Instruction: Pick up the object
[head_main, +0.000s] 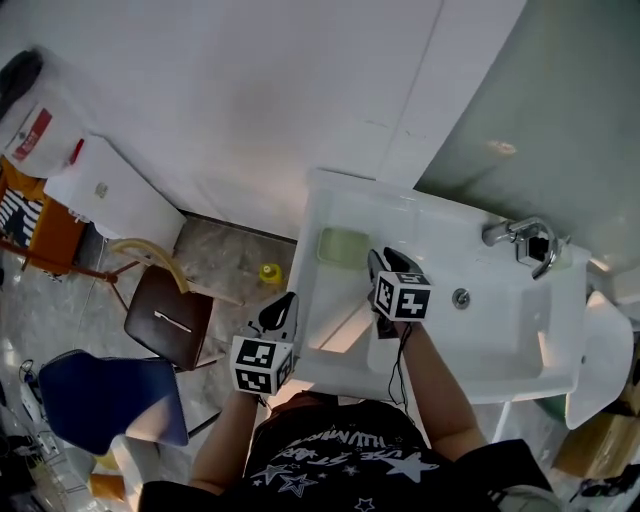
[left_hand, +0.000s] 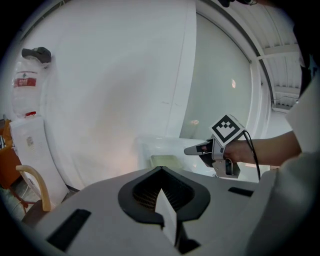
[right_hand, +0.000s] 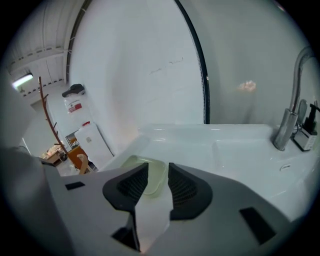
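Left tool (head_main: 283, 305) clenched, empty, off sink (head_main: 318, 330) left edge; keep clear. Green dish (head_main: 343, 246) lies on sink's back-left ledge. Right tool (right_hand: 158, 167) half-open, gripping nothing, dish just ahead in line with gap. Advance low, straddle one rim, then close squarely.
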